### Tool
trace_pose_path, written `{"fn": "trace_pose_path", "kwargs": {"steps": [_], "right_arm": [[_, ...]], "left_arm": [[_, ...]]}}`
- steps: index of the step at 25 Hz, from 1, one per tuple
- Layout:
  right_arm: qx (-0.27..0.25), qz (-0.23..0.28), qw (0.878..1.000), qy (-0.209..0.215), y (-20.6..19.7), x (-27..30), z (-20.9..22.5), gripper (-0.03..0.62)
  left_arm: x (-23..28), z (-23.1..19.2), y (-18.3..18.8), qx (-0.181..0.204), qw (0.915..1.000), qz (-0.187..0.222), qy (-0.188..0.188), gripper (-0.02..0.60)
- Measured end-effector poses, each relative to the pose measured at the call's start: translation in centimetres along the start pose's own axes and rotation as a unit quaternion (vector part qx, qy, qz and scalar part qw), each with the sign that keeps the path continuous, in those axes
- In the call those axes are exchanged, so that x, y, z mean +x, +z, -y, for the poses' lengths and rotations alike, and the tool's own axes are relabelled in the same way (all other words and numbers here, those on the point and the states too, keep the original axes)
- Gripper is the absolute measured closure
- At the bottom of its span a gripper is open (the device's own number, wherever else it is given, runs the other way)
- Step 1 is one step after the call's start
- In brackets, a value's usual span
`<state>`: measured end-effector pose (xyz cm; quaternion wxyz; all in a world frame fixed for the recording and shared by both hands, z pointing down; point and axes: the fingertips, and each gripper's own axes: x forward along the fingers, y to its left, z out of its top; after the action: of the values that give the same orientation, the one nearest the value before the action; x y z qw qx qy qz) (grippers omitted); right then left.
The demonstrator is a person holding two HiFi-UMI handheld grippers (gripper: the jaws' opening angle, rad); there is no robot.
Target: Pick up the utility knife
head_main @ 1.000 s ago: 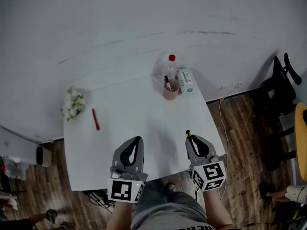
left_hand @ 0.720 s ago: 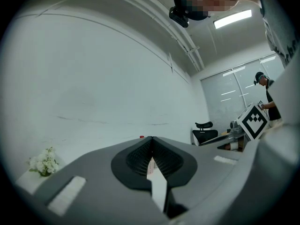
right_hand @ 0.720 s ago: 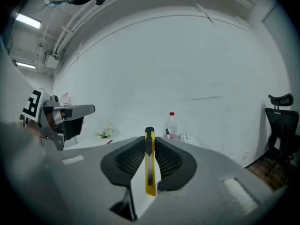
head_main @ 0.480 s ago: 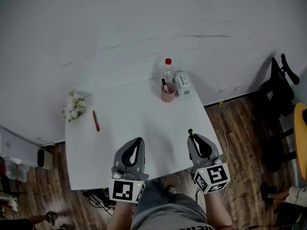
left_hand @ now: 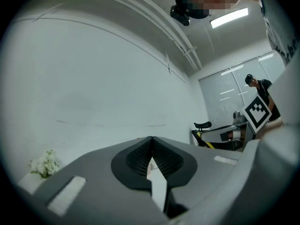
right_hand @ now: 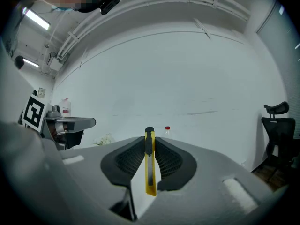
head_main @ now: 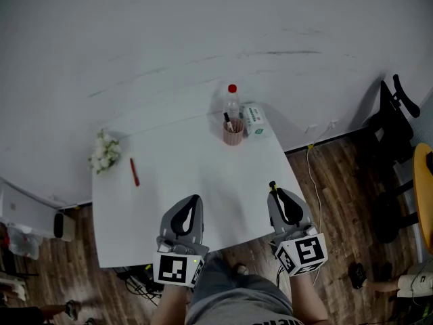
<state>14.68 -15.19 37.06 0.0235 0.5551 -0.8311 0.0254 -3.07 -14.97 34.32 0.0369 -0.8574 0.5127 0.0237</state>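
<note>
White desk (head_main: 176,156) against a pale wall, wood floor around it – and the utility knife (right_hand: 150,165) is not lying on that desk. It sits in the right gripper (head_main: 275,195), whose jaws are clamped on its yellow body from both sides. The knife runs lengthwise along the jaws, and its dark front end pokes out just past their tips. In the head view that gripper hangs over the near right corner of the desk. The knife looks clear of the surface, though the gap beneath it cannot be read for certain.

The left gripper (head_main: 194,200) hovers beside it over the near edge, well apart from the knife. Its jaws are together at the tips with nothing between them.

Farther out, a red pen (head_main: 134,171) lies near the left edge, just beside a small bunch of white flowers (head_main: 103,152). At the far edge stand a pink cup (head_main: 233,133), a red-capped bottle (head_main: 232,101) and a small box (head_main: 256,120).

By my reading the pickup itself is done – grasp made, knife off the desk. Only keeping a steady hold seems left.
</note>
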Motion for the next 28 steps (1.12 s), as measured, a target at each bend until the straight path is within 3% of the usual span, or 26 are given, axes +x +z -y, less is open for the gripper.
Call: {"fn": "trace_pose_path", "kwargs": {"steps": [28], "right_arm": [[-0.023, 0.056, 0.998, -0.020, 2.6, -1.9, 1.7, 0.526]], "left_arm": [[0.7, 1.4, 0.6, 0.006, 1.0000, 0.006, -0.001, 0.561]]}}
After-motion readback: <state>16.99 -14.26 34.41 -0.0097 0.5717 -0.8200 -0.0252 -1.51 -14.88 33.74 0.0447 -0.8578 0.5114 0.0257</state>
